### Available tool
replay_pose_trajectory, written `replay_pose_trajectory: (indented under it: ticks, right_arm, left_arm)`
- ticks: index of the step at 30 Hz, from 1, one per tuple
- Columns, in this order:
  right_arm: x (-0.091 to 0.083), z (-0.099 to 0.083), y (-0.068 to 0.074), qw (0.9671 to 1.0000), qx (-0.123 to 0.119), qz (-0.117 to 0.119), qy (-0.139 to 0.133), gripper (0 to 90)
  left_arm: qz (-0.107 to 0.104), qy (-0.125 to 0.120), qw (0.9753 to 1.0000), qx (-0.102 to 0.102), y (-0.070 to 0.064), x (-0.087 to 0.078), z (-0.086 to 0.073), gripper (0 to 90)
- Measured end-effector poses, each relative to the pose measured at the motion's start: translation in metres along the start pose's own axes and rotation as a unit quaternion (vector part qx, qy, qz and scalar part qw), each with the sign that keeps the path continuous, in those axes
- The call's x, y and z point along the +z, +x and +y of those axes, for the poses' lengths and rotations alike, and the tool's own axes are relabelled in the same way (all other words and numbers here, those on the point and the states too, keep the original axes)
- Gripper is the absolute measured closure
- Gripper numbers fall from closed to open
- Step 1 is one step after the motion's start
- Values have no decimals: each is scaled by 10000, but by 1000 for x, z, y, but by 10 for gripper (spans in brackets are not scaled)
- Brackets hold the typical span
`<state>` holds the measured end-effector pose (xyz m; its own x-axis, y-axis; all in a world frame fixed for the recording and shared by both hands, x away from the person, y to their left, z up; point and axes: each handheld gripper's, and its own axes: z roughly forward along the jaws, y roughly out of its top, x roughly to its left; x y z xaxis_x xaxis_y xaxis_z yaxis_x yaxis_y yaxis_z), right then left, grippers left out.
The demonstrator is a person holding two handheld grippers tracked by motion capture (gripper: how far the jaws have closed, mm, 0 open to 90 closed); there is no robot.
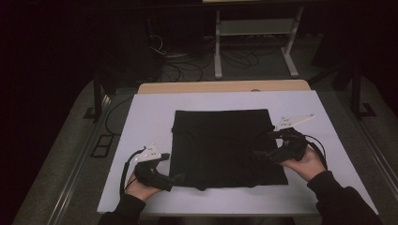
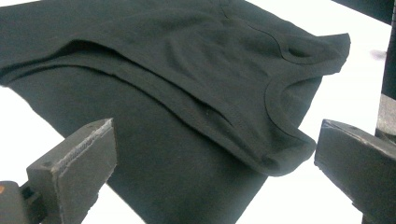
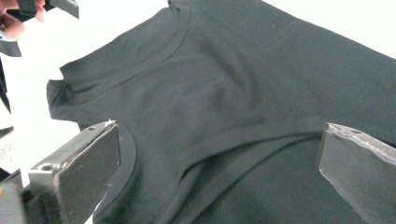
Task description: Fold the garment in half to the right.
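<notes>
High view: dim overall. The white table [image 1: 141, 117] is the one evenly lit area; the surroundings fall to near black toward the left, right and upper edges. The black garment [image 1: 220, 145] reads as a flat dark patch with little fold detail. Image soft and slightly grainy.

Left gripper view: table blown out to pure white, no texture. Garment seams [image 2: 243, 126] sharp; nearby jaws slightly soft.

Right gripper view: same overexposed white background at upper left and upper right; fabric [image 3: 233, 93] evenly lit, shadows weak.
</notes>
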<state>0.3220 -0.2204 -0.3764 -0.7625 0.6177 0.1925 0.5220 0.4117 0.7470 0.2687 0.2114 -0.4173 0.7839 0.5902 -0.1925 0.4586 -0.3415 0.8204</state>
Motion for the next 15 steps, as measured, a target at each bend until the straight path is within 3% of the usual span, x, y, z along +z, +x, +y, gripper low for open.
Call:
replay_pose_trajectory:
  ticks: [15]
  right_arm:
    - [19,51,-6,9995,-282,-91,48,0]
  left_arm:
    - [92,82,9999,7,3,-2,-8,0]
